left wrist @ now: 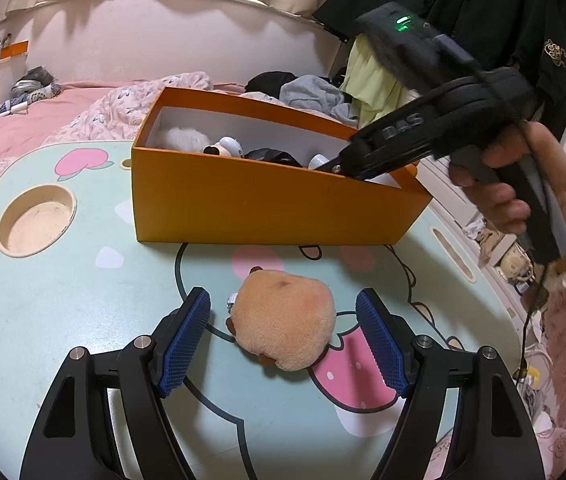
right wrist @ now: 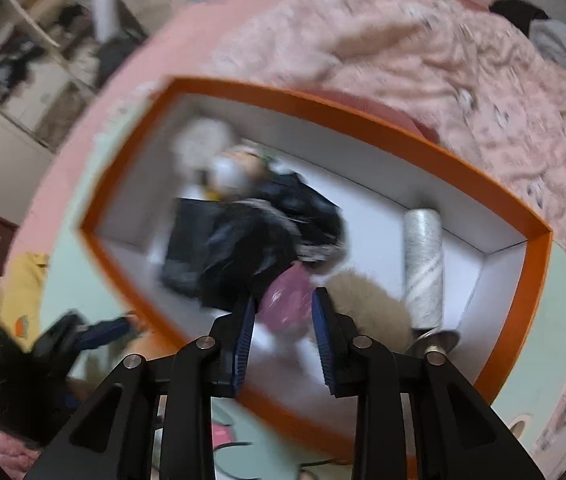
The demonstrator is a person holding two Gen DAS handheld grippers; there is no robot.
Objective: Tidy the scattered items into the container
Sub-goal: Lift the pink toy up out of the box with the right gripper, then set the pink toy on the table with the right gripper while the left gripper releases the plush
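Left wrist view: round tan plush toy (left wrist: 283, 322) lies on the mint cartoon-print table (left wrist: 63, 280), just in front of the orange cardboard box (left wrist: 243, 204). Judged light, soft, compressible; best squeezed across its plump middle. Left gripper (left wrist: 283, 340) is angled down, spread wide, pads either side of the toy, not touching.

Right wrist view (blurred): right gripper (right wrist: 281, 334) points steeply into the box (right wrist: 515, 280), jaws narrow but parted, nothing pinched; a pink item (right wrist: 287, 300) lies below them.

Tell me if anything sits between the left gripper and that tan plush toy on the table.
Nothing visible does. The plush toy lies on the table between the open fingers of the left gripper, neither pad touching it.
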